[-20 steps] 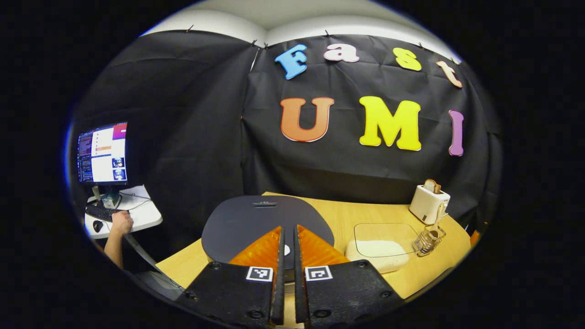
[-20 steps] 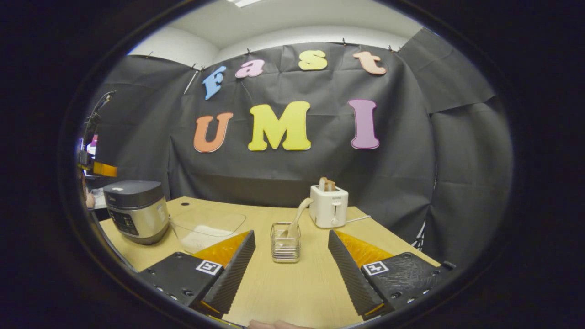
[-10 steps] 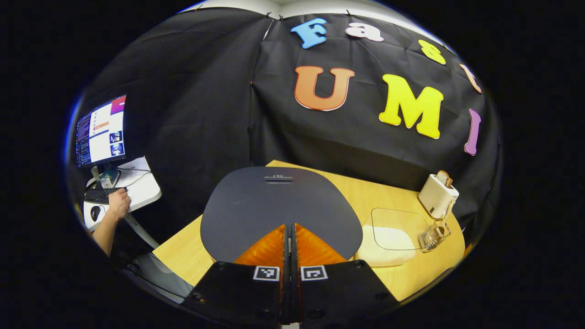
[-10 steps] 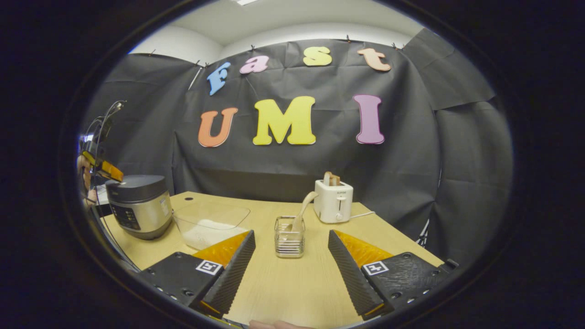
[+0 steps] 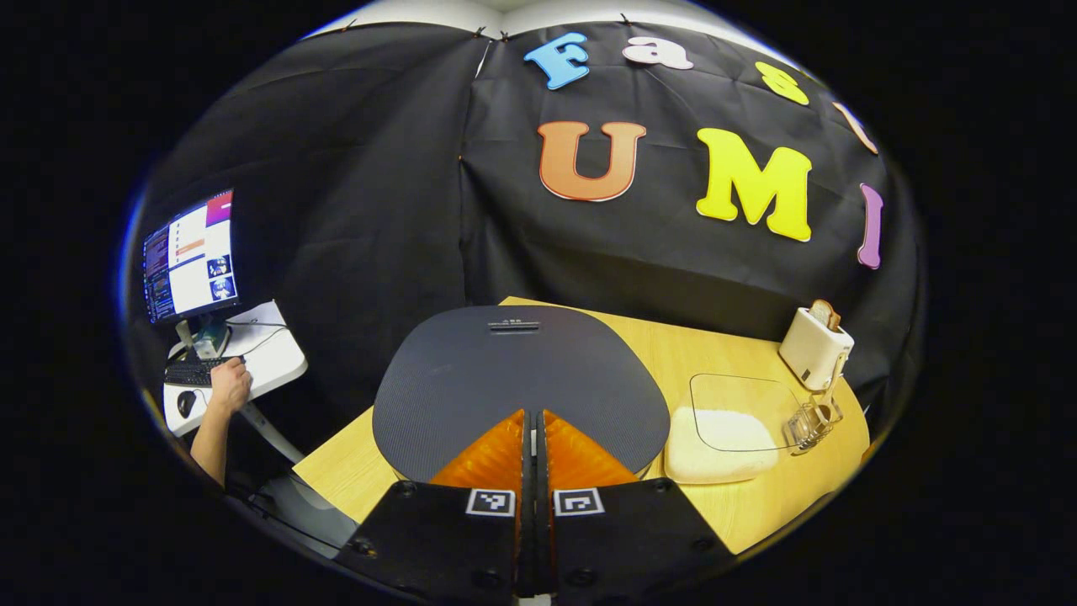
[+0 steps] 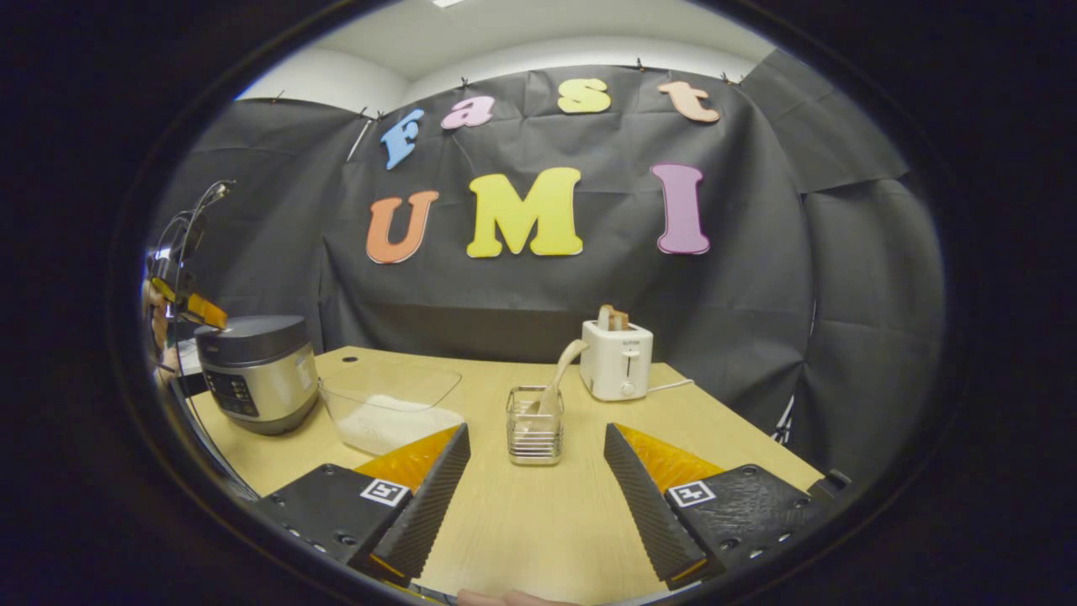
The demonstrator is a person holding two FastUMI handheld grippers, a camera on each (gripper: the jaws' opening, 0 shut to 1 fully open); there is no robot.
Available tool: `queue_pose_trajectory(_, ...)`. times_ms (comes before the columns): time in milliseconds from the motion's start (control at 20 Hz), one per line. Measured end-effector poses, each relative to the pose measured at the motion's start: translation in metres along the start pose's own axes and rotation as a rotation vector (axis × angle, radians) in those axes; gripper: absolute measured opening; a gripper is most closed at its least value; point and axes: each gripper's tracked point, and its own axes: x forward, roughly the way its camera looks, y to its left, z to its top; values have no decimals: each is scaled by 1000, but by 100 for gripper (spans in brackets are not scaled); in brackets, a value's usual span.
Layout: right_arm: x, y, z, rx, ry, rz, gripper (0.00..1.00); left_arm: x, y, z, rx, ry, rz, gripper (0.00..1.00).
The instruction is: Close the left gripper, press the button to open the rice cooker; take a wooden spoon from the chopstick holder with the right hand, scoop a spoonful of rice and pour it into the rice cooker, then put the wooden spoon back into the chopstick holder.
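Observation:
My left gripper [image 5: 532,414] is shut, its fingertips over the front edge of the rice cooker's dark closed lid [image 5: 513,370]. In the right gripper view the rice cooker [image 6: 255,370] stands at the table's left with that gripper [image 6: 195,308] just above its lid. My right gripper [image 6: 536,433] is open above the table, holding nothing. Ahead of it stands the wire chopstick holder [image 6: 534,436] with the wooden spoon [image 6: 560,370] leaning in it. The clear box of rice [image 6: 389,412] lies between cooker and holder; box of rice [image 5: 725,425].
A white toaster [image 6: 616,359] with bread stands behind the holder; toaster [image 5: 814,348]. Off the table's left, a person's hand [image 5: 229,385] rests at a keyboard on a small white desk below a monitor [image 5: 190,266]. Black cloth walls the booth.
The left gripper's fingers closed fully and it dropped toward the cooker's lid, which now looms larger. The right gripper stayed open and shifted only slightly.

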Motion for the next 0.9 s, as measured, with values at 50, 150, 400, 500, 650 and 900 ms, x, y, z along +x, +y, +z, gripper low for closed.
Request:
queue_pose_trajectory(50, 0, -1, -1, 4, 2, 0, 96, 0, 1, -1, -5, -3, 3, 3)
queue_pose_trajectory(150, 1, -2, -3, 11, 11, -1, 96, -1, -1, -2, -42, -17, 6, 3)
queue_pose_trajectory(400, -6, 3, 3, 7, -3, 7, 96, 0, -1, -6, -19, -11, 14, 3)
queue_pose_trajectory(500, -11, 6, 9, -2, -21, 10, 96, -4, -1, -8, -26, 9, 12, 3)
queue_pose_trajectory(650, -17, 11, 15, -5, -39, 23, 96, -2, -2, -5, -32, 37, -12, 3)
queue_pose_trajectory(900, -29, 3, 29, -22, -86, 7, 95, -28, -2, 23, -85, -86, 16, 3)
